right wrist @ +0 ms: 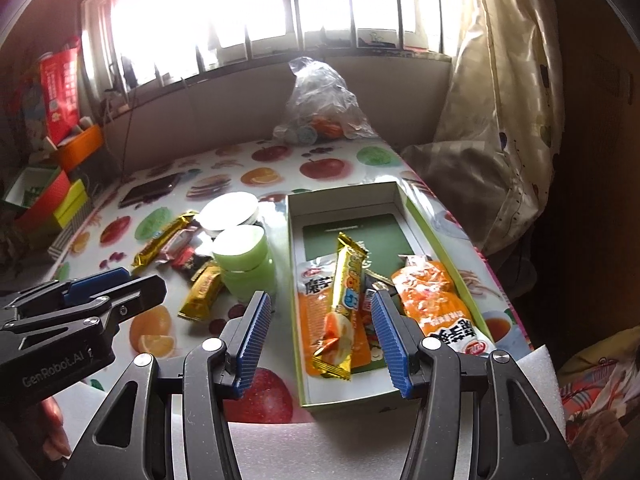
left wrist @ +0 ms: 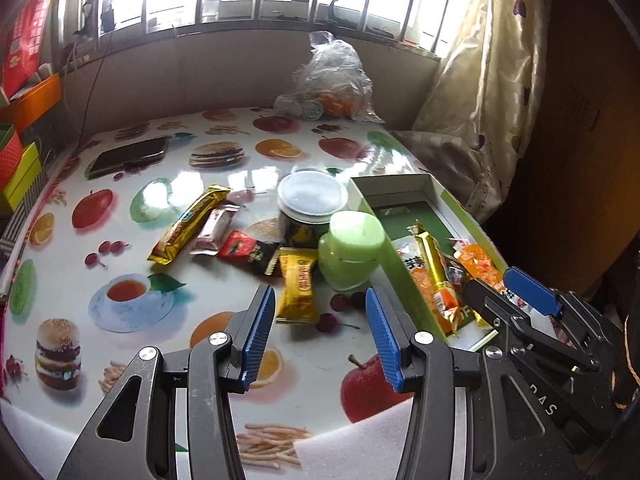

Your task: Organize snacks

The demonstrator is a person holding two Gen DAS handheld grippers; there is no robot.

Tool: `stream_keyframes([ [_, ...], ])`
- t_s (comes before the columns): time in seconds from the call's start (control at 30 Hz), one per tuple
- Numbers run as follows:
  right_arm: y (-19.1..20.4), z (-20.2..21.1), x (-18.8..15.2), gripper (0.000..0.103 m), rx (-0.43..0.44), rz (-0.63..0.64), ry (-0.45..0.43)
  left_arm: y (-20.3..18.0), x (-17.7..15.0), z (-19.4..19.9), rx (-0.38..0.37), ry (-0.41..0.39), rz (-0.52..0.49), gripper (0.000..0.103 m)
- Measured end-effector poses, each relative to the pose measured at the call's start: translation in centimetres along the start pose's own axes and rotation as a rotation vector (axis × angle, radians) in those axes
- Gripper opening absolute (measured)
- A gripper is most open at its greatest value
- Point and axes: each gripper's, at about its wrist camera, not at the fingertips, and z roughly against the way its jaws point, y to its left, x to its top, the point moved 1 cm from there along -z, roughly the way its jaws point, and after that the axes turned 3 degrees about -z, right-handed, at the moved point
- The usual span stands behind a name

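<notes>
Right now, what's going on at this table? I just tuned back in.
A person is sorting snacks with two handheld grippers. Both the left gripper and right gripper are open and empty. Several packets already lie in the box; gold wrapped bars, smaller packets and two jars still sit on the table.

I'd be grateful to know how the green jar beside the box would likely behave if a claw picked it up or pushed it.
The green jar looks like rigid, glossy plastic, so it probably won't crumple but may slip. It stands upright on a broad base, so a push would likely slide it over the shiny tablecloth rather than tip it. Weight cannot be judged.
</notes>
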Motion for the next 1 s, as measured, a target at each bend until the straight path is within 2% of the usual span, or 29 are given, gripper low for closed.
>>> stream_keyframes([
  [0.47,6.2,-3.6,-0.6,0.052,0.104,0.089,0.069,7.8,-1.6,-0.1,0.09,0.01,0.163,0.049],
  [0.63,7.8,-5.5,-0.9,0.052,0.135,0.081,0.102,9.6,-2.1,-0.5,0.099,0.021,0.188,0.049],
  [0.8,9.1,-7.0,-1.1,0.052,0.149,0.067,0.098,11.5,-2.4,-0.9,0.106,0.032,0.218,0.049],
  [1.0,10.3,-9.0,-1.2,0.046,0.142,0.068,0.127,13.1,-2.6,-1.7,0.101,0.051,0.236,0.049],
])
